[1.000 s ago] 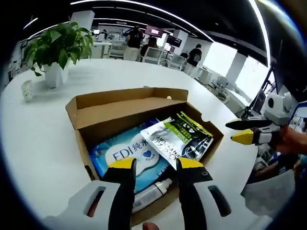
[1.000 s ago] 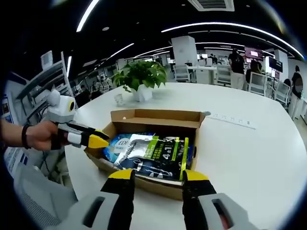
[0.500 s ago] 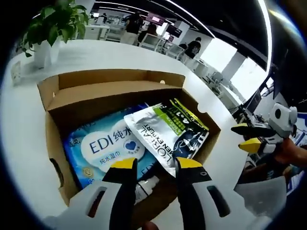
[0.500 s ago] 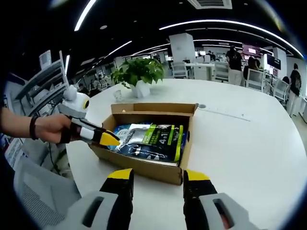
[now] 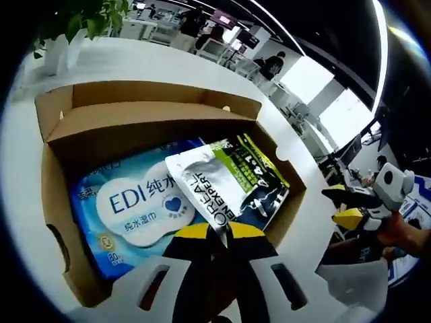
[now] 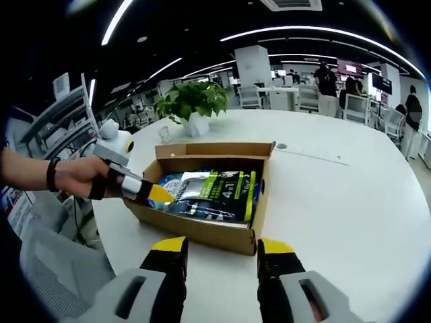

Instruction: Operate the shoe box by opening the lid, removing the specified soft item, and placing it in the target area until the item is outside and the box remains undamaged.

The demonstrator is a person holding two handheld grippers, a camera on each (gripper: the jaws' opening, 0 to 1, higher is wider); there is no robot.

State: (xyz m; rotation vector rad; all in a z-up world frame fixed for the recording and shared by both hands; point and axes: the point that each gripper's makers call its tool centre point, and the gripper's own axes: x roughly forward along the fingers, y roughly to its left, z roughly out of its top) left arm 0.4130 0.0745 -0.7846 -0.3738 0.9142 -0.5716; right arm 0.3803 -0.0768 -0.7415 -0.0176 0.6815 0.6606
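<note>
Box [image 5: 60,202] lid open, left gripper [image 5: 219,233] fingers clenched on pouch [image 5: 225,182] corner inside box; right gripper [image 6: 221,246] fingers released; next: lift pouch out.

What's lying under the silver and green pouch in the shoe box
A blue EDI wipes pack lies under the silver and green pouch in the shoe box. What lies beneath the pouch's right half is covered.

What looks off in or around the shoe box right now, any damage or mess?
No damage or spill shows. The shoe box sits open and intact on the white table. The silver-green pouch lies askew across the blue wipes pack, its corner pinched by the left gripper.
</note>
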